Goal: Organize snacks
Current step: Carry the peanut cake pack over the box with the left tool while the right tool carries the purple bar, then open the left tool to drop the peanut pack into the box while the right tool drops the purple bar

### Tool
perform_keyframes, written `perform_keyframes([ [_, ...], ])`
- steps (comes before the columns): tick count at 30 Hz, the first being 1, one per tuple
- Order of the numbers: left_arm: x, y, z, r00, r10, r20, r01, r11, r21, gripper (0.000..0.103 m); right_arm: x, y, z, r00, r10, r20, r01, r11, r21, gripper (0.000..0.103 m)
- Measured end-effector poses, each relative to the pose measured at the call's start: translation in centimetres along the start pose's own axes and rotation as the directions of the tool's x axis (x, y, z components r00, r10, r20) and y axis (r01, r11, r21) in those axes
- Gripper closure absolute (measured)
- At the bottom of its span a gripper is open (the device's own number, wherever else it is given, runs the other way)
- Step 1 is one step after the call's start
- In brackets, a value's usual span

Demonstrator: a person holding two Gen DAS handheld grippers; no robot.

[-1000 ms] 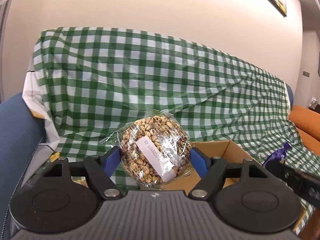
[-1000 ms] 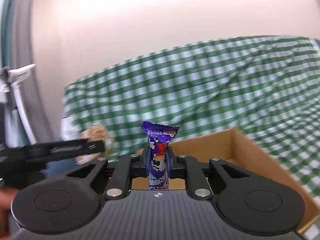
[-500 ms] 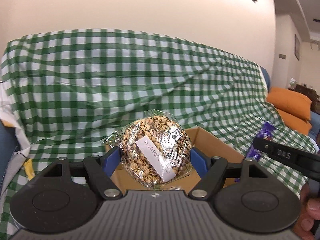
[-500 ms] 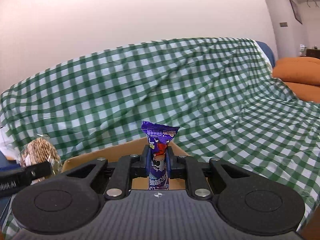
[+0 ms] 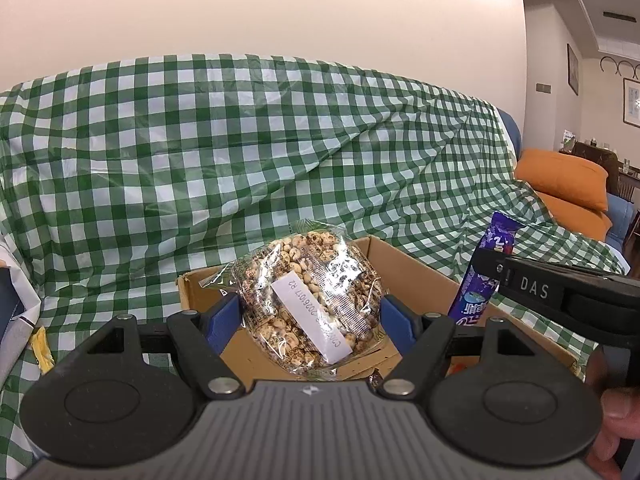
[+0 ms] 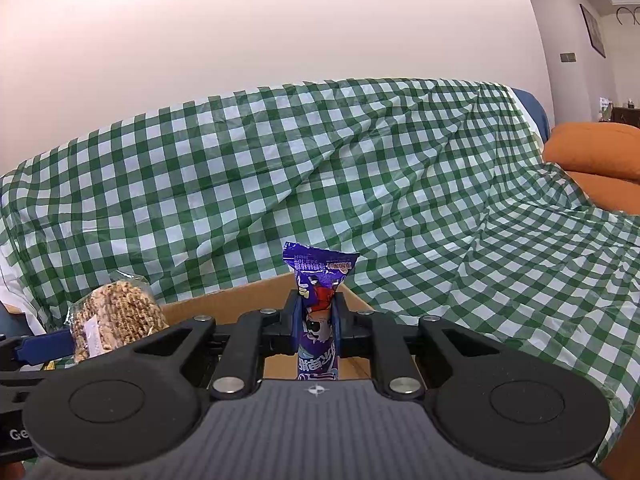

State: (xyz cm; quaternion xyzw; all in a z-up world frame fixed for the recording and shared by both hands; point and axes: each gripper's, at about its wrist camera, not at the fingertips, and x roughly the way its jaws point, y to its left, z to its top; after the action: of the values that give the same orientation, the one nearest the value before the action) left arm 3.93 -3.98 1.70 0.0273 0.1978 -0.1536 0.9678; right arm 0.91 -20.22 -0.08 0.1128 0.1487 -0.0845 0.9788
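My left gripper [image 5: 310,314] is shut on a clear bag of round puffed snack [image 5: 308,300] with a white label, held above the open cardboard box [image 5: 416,264]. My right gripper [image 6: 317,316] is shut on an upright purple snack packet [image 6: 318,304], also over the box [image 6: 240,300]. In the left wrist view the purple packet [image 5: 486,276] and the right gripper's black finger [image 5: 560,292] show at the right, over the box's right side. In the right wrist view the puffed snack bag [image 6: 112,322] and a blue left fingertip [image 6: 44,346] show at the left.
The box sits on a sofa draped in a green-and-white checked cloth [image 5: 240,160]. An orange cushion [image 5: 564,178] lies at the far right. A small yellow item [image 5: 42,348] lies on the cloth at the left. Small wrappers lie inside the box [image 5: 376,378].
Both grippers have swung toward the box and come closer together, each still holding its snack. The box now shows more fully under the puffed snack bag.
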Motion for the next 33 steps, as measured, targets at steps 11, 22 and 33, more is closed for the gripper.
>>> perform_keyframes([
  [11, 0.13, 0.07, 0.02, 1.0, 0.003, -0.002, -0.003, 1.0, -0.001, 0.023, 0.09, 0.3, 0.12, 1.0, 0.008, -0.003, -0.008, 1.0, -0.017, 0.087],
  [22, 0.2, 0.07, -0.01, 1.0, 0.002, -0.001, -0.002, 1.0, 0.0, 0.023, 0.13, 0.49, 0.05, 1.0, 0.008, -0.002, -0.008, 1.0, -0.018, 0.087],
  [33, 0.22, 0.06, -0.03, 1.0, 0.001, 0.0, -0.001, 1.0, 0.0, 0.023, 0.15, 0.55, 0.07, 1.0, 0.008, 0.001, -0.008, 1.0, -0.021, 0.087],
])
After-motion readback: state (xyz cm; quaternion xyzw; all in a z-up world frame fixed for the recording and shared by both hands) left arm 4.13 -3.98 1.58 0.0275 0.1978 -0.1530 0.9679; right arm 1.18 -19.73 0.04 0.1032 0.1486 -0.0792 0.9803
